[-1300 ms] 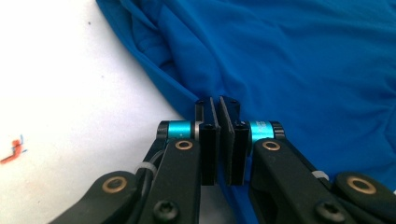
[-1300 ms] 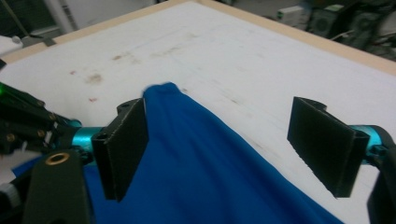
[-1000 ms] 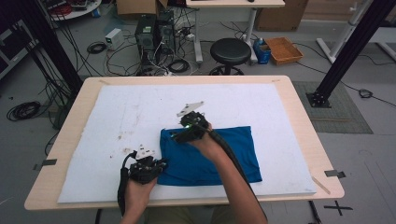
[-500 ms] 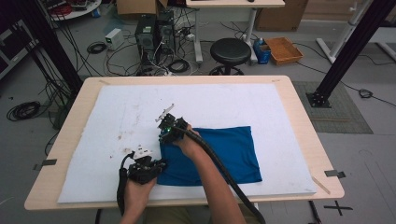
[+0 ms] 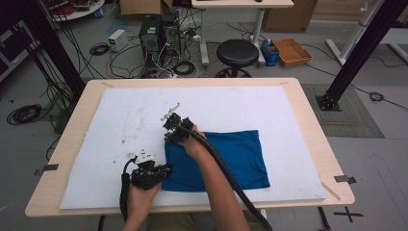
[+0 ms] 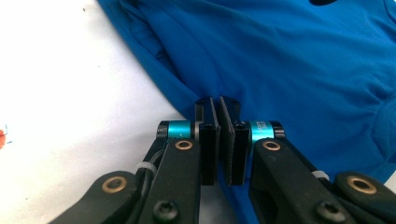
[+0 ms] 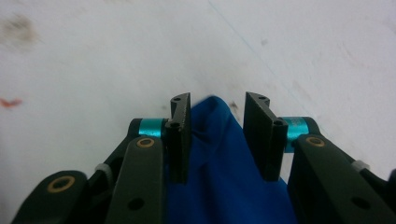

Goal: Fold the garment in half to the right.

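On the white padded sheet (image 5: pixel 240 103) covering the light wooden table (image 5: pixel 312 120), a blue cloth garment, folded flat into a rough rectangle (image 5: pixel 231 159), is lying toward the near side, a bit right of centre. The left gripper (image 5: pixel 163 169) is sitting at the garment's near-left corner; in the left gripper view its jaws are pressing together on the blue edge, w/ a thin fold of fabric (image 6: pixel 280 70) caught between the pads, tho the pinched bit itself is hiding behind the black pads. The right gripper (image 5: pixel 172 126) is reaching across to the garment's far-left corner. In the right gripper view its jaws have just been closing and are standing partly spread, w/ a raised hump of the blue fabric (image 7: pixel 219 163) sitting between them; the left pad is looking in contact w/ the cloth, the right pad is showing a gap, so no firm pinch yet. From the high view the right hand and forearm (image 5: pixel 207 163) are covering part of the garment's left half, and the fingertips of both grippers are too small to make out there. The left hand (image 5: pixel 139 197) is getting cut off at the bottom edge. A faint reddish mark (image 7: pixel 10 101) on the sheet is blurry. A black round stool (image 5: pixel 236 50) is standing on the floor beyond the table.
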A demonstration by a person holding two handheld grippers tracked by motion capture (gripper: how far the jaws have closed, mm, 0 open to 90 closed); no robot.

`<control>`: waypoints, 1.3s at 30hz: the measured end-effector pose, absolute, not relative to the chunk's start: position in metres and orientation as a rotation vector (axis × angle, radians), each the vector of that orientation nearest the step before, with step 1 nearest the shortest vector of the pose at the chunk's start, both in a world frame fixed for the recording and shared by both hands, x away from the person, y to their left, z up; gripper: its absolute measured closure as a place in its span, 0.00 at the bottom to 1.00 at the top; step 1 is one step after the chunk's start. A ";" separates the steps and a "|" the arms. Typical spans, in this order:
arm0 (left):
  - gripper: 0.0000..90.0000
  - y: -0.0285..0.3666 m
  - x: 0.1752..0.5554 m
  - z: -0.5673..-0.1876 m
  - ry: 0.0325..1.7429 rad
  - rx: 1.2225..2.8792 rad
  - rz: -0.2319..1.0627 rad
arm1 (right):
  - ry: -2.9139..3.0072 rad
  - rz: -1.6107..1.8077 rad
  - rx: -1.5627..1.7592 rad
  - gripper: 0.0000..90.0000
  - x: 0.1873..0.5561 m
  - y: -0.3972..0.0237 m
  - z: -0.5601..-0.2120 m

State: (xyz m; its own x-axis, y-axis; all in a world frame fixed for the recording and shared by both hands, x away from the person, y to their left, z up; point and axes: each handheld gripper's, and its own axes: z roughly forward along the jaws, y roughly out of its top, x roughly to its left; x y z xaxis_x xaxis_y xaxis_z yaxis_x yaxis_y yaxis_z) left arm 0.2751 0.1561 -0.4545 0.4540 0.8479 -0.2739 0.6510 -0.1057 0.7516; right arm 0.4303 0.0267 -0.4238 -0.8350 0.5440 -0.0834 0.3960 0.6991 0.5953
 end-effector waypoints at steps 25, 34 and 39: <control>0.96 0.113 0.289 -0.423 1.010 1.720 0.058 | 2.500 1.171 0.846 0.97 0.419 -0.057 -0.394; 0.96 0.059 0.310 -0.417 0.959 1.762 -0.068 | 2.376 1.230 0.997 0.97 0.414 -0.132 -0.396; 0.96 0.029 0.318 -0.417 0.943 1.795 -0.108 | 2.324 1.234 1.083 0.97 0.411 -0.170 -0.402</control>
